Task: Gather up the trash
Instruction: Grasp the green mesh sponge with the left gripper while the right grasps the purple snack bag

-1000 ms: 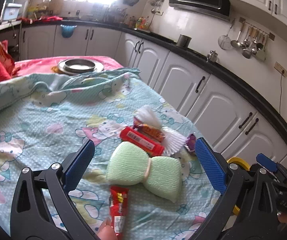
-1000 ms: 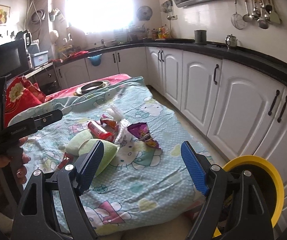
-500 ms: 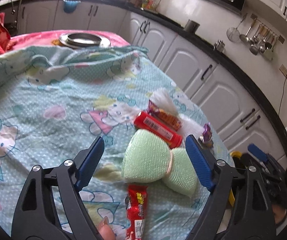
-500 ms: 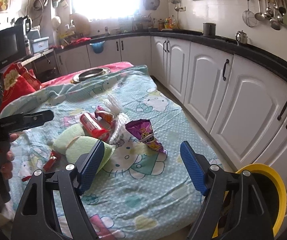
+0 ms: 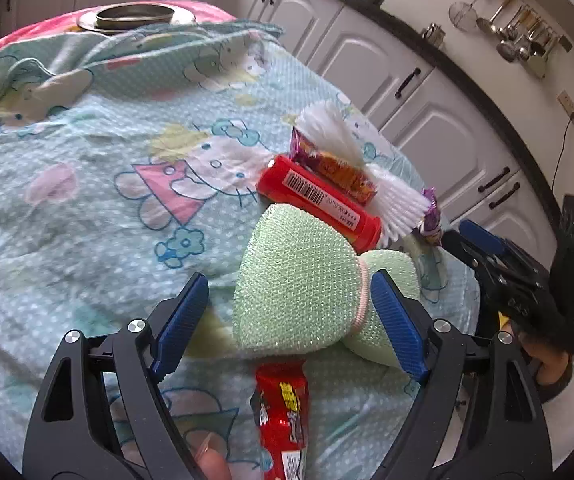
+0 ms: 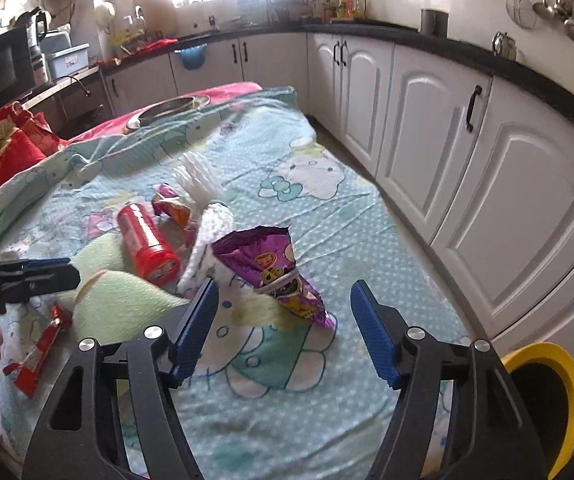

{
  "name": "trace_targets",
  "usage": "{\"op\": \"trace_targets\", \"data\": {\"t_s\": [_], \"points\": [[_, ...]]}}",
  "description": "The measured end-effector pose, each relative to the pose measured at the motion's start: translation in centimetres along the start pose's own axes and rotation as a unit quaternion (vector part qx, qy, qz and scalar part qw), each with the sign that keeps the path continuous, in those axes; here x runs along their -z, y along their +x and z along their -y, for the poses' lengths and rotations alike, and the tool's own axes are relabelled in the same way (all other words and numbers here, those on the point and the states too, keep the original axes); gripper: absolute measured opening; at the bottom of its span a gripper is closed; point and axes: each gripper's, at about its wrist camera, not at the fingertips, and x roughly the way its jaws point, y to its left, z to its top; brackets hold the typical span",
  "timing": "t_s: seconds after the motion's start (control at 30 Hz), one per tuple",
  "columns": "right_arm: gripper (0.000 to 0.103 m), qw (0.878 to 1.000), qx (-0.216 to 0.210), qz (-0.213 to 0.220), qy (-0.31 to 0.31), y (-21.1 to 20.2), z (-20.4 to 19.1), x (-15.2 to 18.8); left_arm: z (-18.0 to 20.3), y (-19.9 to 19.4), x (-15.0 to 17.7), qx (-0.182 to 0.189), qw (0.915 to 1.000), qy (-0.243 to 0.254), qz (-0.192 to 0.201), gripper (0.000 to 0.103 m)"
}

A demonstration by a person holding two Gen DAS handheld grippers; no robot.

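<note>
Trash lies on a Hello Kitty sheet (image 5: 87, 200). My left gripper (image 5: 291, 312) is open with its jaws on either side of a green foam net sleeve (image 5: 299, 280). A red wrapper (image 5: 283, 412) lies just below it, a red tube (image 5: 319, 200) and an orange snack wrapper (image 5: 335, 168) beyond. My right gripper (image 6: 283, 324) is open, just before a purple snack bag (image 6: 275, 268). White foam nets (image 6: 211, 220) lie behind the bag. A yellow-rimmed bin (image 6: 547, 396) stands at the lower right.
A metal dish (image 6: 171, 108) sits at the table's far end on a pink cloth. White kitchen cabinets (image 6: 427, 128) run along the right. A red cushion (image 6: 7, 148) lies at the left. My right gripper also shows in the left wrist view (image 5: 487, 248).
Both grippers have moved forward and down toward the trash. The left one now straddles the green foam net; the right one has closed in on the purple bag.
</note>
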Motion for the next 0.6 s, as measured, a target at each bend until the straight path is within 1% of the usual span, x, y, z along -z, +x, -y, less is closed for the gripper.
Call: {"op": "trace_targets", "data": {"t_s": [0.17, 0.23, 0.27, 0.3, 0.43, 0.5, 0.53, 0.57, 0.6], "points": [[0.056, 1.0, -0.005, -0.024, 0.001, 2.5, 0.5, -0.6, 0.5, 0.8, -0.4, 0.003, 0.9998, 0.011, -0.016, 0.079], [0.048, 0.999, -0.011, -0.032, -0.001, 3.2, 0.5, -0.6, 0.7, 1.1, -0.5, 0.003, 0.9996, 0.015, -0.023, 0.08], [0.04, 0.999, -0.015, -0.036, -0.002, 3.4, 0.5, -0.6, 0.8, 1.2, -0.5, 0.002, 0.9995, 0.017, -0.025, 0.081], [0.037, 0.999, -0.018, -0.039, -0.004, 3.5, 0.5, -0.6, 0.9, 1.2, -0.5, 0.001, 0.9995, 0.016, -0.027, 0.081], [0.031, 0.999, -0.025, -0.034, 0.002, 3.1, 0.6, -0.3, 1.2, 1.3, -0.4, 0.002, 0.9993, 0.018, -0.034, 0.081], [0.03, 0.999, -0.028, -0.03, 0.007, 2.7, 0.6, -0.2, 1.4, 1.3, -0.4, -0.001, 0.9991, 0.022, -0.035, 0.079], [0.03, 0.999, -0.028, -0.027, 0.009, 2.4, 0.5, 0.0, 1.4, 1.3, -0.5, 0.001, 0.9991, 0.022, -0.035, 0.071], [0.03, 0.999, -0.029, -0.025, 0.009, 2.2, 0.5, 0.1, 1.5, 1.2, -0.5, 0.012, 0.9991, 0.018, -0.037, 0.065], [0.03, 0.999, -0.028, -0.02, 0.011, 1.8, 0.4, 0.3, 1.5, 1.2, -0.5, 0.013, 0.9991, 0.015, -0.039, 0.064]]}}
